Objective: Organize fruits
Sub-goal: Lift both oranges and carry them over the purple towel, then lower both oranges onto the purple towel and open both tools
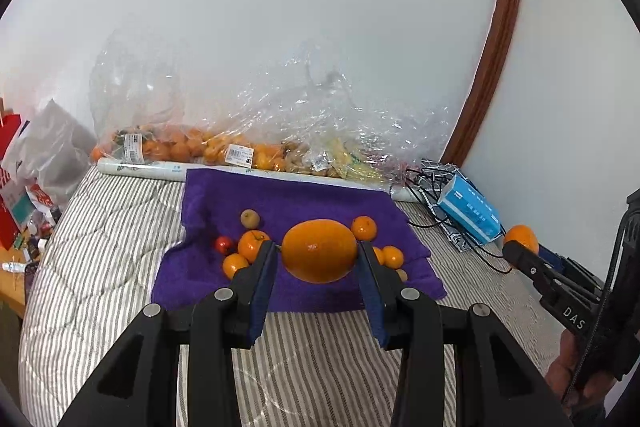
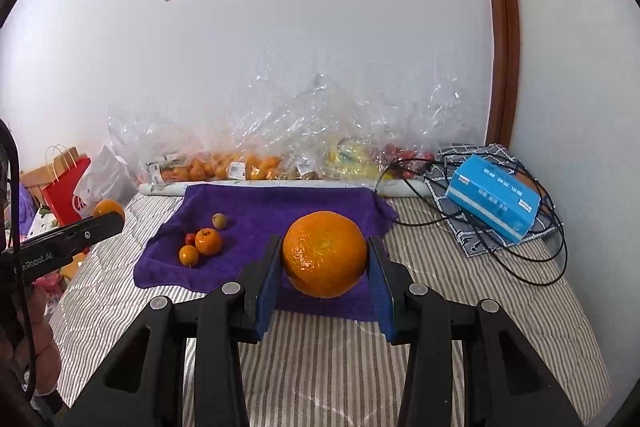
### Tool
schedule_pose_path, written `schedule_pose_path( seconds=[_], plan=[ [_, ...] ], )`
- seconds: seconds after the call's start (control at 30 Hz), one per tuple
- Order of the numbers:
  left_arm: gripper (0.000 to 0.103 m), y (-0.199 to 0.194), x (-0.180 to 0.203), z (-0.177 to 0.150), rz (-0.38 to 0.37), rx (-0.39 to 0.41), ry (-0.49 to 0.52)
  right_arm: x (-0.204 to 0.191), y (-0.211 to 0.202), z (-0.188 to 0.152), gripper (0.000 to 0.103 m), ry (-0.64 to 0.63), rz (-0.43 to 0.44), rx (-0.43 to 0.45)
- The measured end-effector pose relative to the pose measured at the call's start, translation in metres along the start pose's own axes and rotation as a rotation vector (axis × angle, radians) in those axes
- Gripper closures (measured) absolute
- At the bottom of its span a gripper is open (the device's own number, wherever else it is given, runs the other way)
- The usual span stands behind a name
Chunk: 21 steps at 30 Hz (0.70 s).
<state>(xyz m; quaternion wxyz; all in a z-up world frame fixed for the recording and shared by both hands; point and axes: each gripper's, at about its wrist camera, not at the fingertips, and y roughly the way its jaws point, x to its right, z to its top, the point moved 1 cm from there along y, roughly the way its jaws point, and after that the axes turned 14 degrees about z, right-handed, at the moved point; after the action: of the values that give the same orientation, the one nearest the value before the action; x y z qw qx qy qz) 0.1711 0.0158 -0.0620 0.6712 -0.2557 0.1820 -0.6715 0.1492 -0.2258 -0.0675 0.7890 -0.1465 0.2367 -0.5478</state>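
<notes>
Both grippers are gripping oranges above the purple towel (image 1: 320, 195): left gripper (image 1: 319, 255) an orange (image 1: 319, 251), right gripper (image 2: 325, 255) another orange (image 2: 325, 253), hiding fruit behind; bagged fruit (image 1: 224, 147) stays blurry.

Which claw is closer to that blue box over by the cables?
Right. The right claw, shut on an orange, hangs just beside the blue box. The left claw, gripping another orange, is over the purple towel, farther from it.
</notes>
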Motion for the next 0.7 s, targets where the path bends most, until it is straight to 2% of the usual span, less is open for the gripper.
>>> schedule_pose_path(
  seconds=[0.7],
  plan=[
    [0.064,0.025,-0.004,0.012,0.017,-0.033,-0.018,-0.009,0.024,0.018,0.062,-0.038,-0.025,-0.036]
  ],
)
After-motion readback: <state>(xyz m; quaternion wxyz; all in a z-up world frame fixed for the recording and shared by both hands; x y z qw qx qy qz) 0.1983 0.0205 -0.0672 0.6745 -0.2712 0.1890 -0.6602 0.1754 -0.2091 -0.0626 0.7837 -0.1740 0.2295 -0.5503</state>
